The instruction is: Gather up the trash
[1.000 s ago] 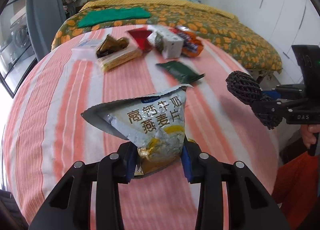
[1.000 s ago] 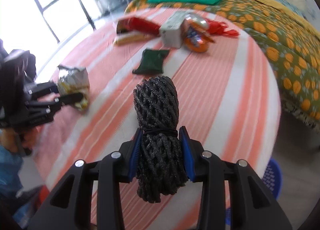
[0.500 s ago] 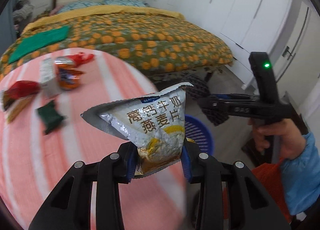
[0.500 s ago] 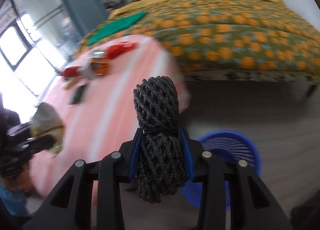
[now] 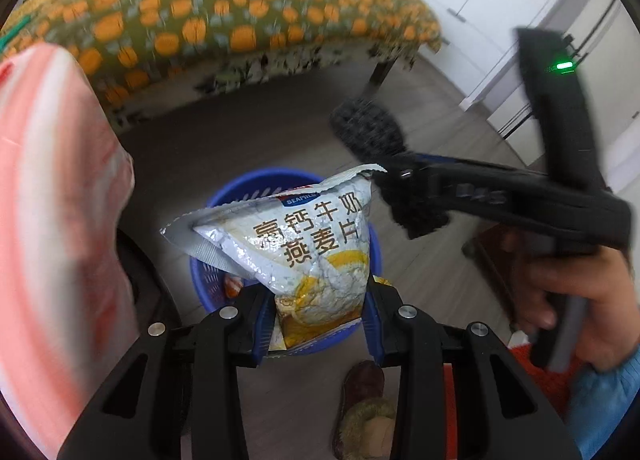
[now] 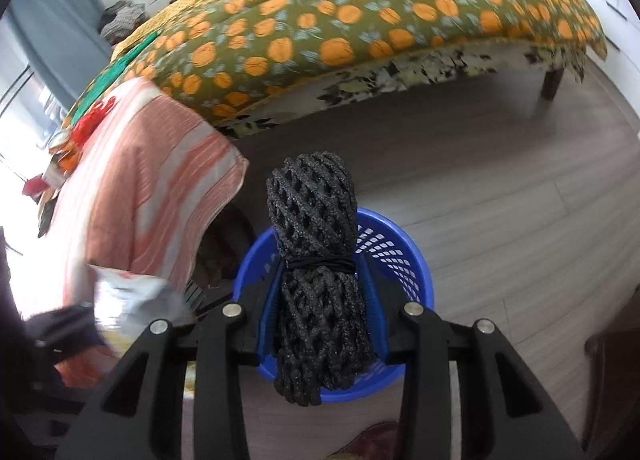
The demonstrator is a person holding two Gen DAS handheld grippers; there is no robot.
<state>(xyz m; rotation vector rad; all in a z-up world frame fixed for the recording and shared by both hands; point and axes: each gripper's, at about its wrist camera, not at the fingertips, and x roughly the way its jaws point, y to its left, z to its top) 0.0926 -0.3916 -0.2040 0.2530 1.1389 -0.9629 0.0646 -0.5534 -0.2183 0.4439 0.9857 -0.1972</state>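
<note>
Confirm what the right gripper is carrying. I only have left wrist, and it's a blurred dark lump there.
Observer: The right gripper is shut on a rolled black foam net tied with a black band.
Operator: Is it over the bin?
Observer: In the right wrist view the blue basket sits directly behind the net.
Operator: Any trash left on the table?
Observer: Yes, red and orange wrappers lie at the far end of the striped tablecloth.

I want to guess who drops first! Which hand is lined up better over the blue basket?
Probably right. The right gripper holds the black foam net in line with the blue basket. The left gripper holds the oatmeal packet near the basket's edge.
</note>
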